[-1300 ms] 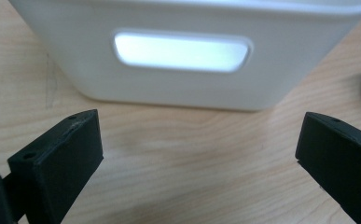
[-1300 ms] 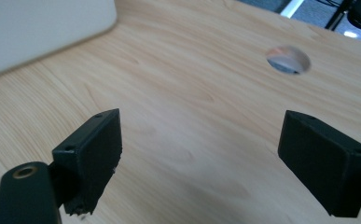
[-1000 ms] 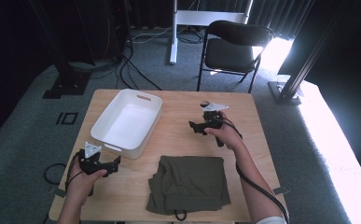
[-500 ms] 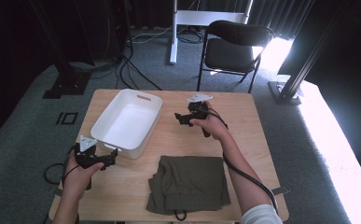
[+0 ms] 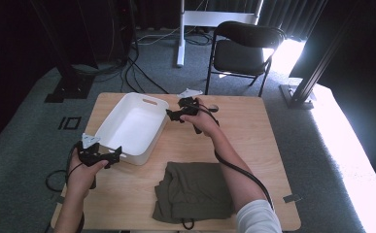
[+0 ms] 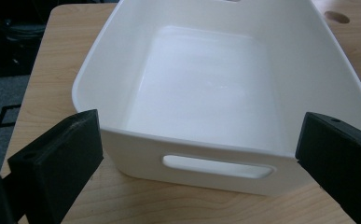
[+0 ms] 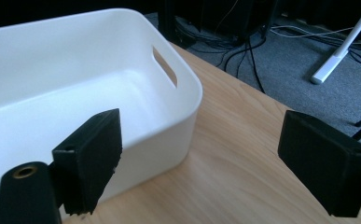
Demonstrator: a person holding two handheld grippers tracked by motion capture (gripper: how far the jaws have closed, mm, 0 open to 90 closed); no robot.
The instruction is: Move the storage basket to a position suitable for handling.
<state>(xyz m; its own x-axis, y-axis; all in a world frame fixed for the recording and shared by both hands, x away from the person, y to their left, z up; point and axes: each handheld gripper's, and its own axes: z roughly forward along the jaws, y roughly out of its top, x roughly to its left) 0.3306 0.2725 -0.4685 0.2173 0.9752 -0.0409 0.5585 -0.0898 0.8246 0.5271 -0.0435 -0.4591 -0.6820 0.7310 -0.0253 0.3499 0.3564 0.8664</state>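
Observation:
A white plastic bin (image 5: 132, 127) stands empty on the left half of the wooden table (image 5: 253, 126). My left gripper (image 5: 115, 153) is open at the bin's near end, its jaws spread to either side of the handle slot (image 6: 218, 166) of the bin (image 6: 206, 88). My right gripper (image 5: 170, 115) is open beside the bin's far right corner; its view shows the bin (image 7: 75, 93) at the left, with nothing between the jaws. A folded olive-green garment (image 5: 193, 191) lies near the table's front edge.
A black folding chair (image 5: 241, 51) stands behind the table, next to a white stand leg (image 5: 180, 34). Cables (image 5: 132, 63) run over the grey carpet. The right gripper's cable (image 5: 239, 170) trails along the person's right forearm.
My right gripper has moved left across the table to the bin's far right corner. My left gripper has moved up and right to the bin's near end.

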